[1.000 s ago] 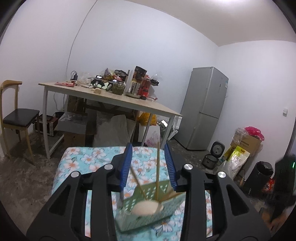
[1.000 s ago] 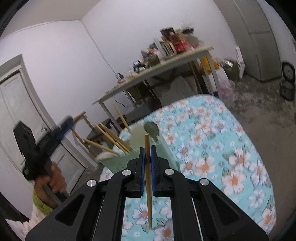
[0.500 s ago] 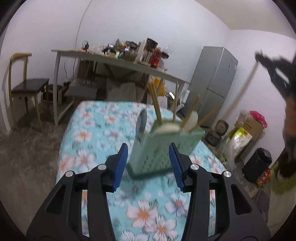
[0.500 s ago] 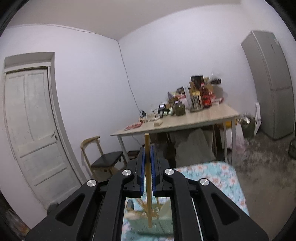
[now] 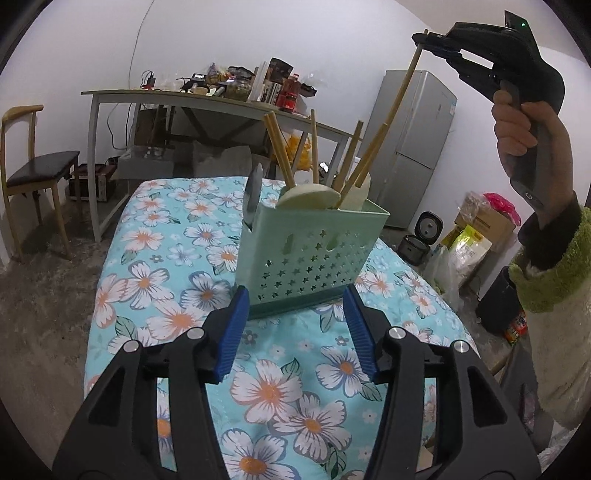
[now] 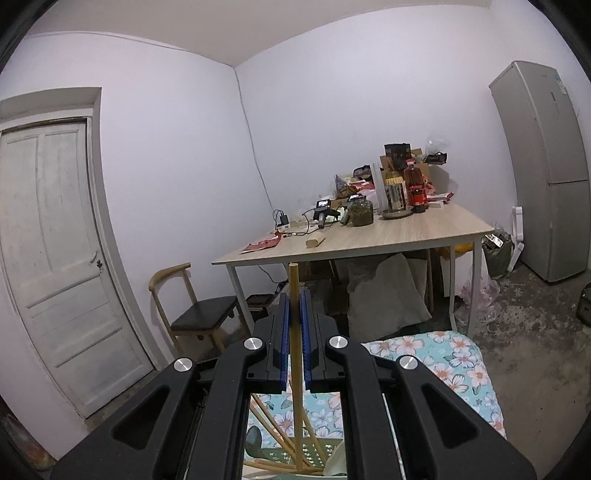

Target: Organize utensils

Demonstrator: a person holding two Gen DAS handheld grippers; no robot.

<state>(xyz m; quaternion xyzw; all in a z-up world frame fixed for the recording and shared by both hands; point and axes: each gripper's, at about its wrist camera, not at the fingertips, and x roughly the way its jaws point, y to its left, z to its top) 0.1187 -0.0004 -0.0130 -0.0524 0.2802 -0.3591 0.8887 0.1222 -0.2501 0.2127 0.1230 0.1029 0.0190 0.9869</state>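
Note:
A mint-green perforated utensil holder (image 5: 310, 254) stands on the floral tablecloth (image 5: 162, 280). It holds several wooden chopsticks (image 5: 280, 151), pale spoons and a dark spoon (image 5: 253, 195). My left gripper (image 5: 295, 332) is open and empty, just in front of the holder's base. My right gripper (image 6: 294, 317) is shut on a wooden chopstick (image 6: 295, 369), held upright above the holder. In the left wrist view the same gripper (image 5: 424, 36) holds the chopstick (image 5: 397, 88) with its lower end among the other utensils.
A wooden table (image 6: 388, 236) with bottles, jars and clutter stands behind. A chair (image 5: 33, 173) is at the left, a grey fridge (image 5: 417, 147) at the right. Boxes, bags and a rice cooker (image 5: 424, 232) lie on the floor. A white door (image 6: 48, 258) is at left.
My left gripper has backed away from the holder and opened wider. My right gripper has tilted up and carried the chopstick over the holder, its lower end now down among the utensils.

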